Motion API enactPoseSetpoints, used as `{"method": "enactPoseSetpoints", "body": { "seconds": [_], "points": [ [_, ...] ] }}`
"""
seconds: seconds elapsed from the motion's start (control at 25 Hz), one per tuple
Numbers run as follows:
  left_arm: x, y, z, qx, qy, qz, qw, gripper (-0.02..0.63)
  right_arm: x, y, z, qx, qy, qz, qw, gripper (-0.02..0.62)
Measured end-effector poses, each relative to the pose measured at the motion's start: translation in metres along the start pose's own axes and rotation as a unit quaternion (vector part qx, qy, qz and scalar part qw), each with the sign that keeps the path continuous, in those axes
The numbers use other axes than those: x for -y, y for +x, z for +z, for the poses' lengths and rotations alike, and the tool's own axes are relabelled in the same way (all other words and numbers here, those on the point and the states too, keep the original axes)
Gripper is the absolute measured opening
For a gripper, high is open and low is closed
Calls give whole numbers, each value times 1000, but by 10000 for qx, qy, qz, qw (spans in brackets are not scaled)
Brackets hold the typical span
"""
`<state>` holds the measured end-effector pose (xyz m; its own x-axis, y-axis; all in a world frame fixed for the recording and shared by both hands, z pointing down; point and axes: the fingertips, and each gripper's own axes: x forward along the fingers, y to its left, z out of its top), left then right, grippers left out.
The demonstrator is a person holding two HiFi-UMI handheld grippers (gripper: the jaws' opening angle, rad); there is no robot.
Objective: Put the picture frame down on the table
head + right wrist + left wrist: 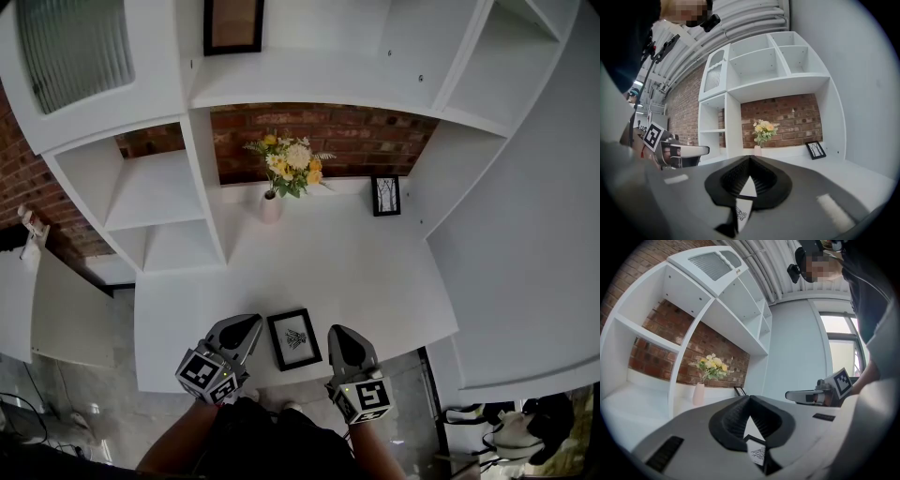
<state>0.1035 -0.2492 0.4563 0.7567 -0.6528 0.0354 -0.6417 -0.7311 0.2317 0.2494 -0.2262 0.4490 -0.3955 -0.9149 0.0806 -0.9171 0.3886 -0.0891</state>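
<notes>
A vase of yellow flowers and a small framed print stand against a brick wall, flanked by white shelves.

The table is smooth, matt white board. At its near edge, the picture frame has a black moulding round a white paper print (glass or none, I cannot tell). The left gripper and right gripper are matt grey plastic with ribbed black pads. Beyond the far edge is a rough red brick wall.

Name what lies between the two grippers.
In the head view, the black picture frame lies flat on the white table between the left gripper and the right gripper.
</notes>
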Motion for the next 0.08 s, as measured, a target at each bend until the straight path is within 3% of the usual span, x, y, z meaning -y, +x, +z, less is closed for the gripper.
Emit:
{"method": "enactPoseSetpoints", "body": {
  "seconds": [0.08],
  "points": [
    [2, 0, 3, 14, 18, 0, 10000, -12, -2, -1, 4, 33, 23, 12, 10000, 3]
  ]
}}
